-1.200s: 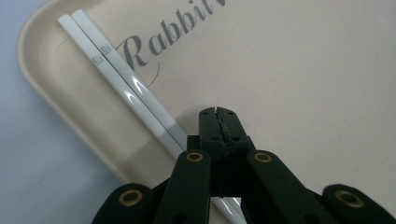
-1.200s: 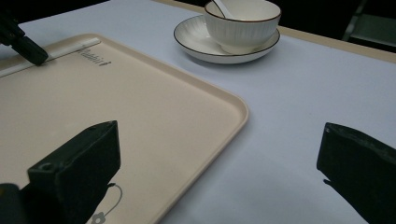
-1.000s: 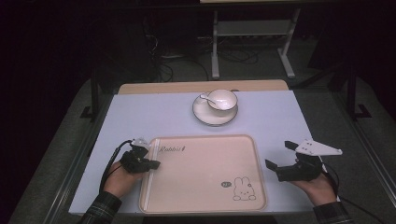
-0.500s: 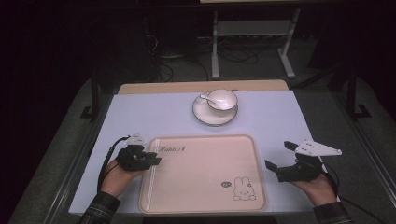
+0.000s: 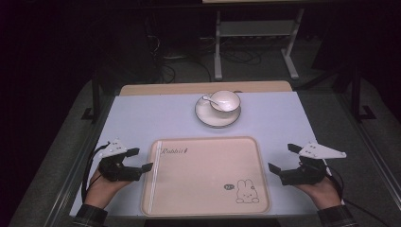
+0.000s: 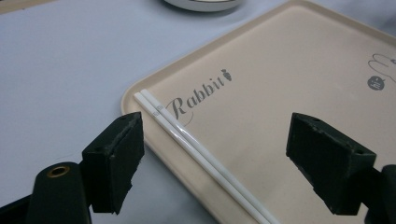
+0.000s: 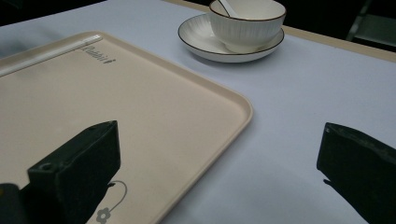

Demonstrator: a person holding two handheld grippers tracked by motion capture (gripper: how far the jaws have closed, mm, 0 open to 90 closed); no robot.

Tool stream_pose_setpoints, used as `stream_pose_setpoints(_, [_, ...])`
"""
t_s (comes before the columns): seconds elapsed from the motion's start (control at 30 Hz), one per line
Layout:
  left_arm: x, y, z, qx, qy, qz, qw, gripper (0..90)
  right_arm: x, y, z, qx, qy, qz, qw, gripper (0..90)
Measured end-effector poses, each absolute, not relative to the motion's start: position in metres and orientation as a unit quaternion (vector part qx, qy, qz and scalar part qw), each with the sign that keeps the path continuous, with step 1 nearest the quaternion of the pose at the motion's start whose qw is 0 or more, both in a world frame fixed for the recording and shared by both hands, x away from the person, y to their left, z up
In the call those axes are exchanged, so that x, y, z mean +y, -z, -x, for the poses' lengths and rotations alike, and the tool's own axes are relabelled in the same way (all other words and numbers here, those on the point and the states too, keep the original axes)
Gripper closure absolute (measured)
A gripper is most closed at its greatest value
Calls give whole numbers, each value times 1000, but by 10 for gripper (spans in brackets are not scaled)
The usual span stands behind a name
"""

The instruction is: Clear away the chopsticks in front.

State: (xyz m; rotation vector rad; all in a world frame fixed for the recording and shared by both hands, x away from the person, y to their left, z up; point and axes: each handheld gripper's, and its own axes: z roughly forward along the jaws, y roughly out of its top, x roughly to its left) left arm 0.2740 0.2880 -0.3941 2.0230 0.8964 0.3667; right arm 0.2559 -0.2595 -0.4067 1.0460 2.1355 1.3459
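- Chopsticks [image 6: 196,149]: a white pair lying side by side along the left edge of the tray [image 5: 208,198], just inside its raised rim, parallel to that edge
- Left gripper [image 5: 142,161] sits at the tray's left side, close to the pair; its jaws have just been opening and now stand wide apart, with the chopsticks lying on the tray below the gap and neither pad touching them
- Right gripper [image 5: 280,158] rests at the tray's right side, jaws apart with nothing between them
- Bowl [image 5: 225,100] with a spoon [image 5: 209,99] in it stands on a saucer [image 5: 217,117] beyond the tray, well apart from both grippers
- Handling, as I judge it: the sticks look thin, stiff, light and glossy, so likely slippery against the pads and apt to roll or split apart when nudged
- They look like hard plastic or ceramic; if ceramic, a drop could chip them
- Best hold is probably across both sticks together near the middle of their length, so the pair balances and neither end dips
- Lying flat on the tray and close to its rim, they leave little room for a lower pad; a steep approach from above, pinching the two from their outer sides, seems the safest way in
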Motion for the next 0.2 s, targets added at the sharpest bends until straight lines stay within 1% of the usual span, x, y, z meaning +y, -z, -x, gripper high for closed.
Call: stream_pose_setpoints(0.2, [289, 396, -274, 362, -144, -812, 434, 190, -259, 407, -256, 766, -482, -375, 203, 0])
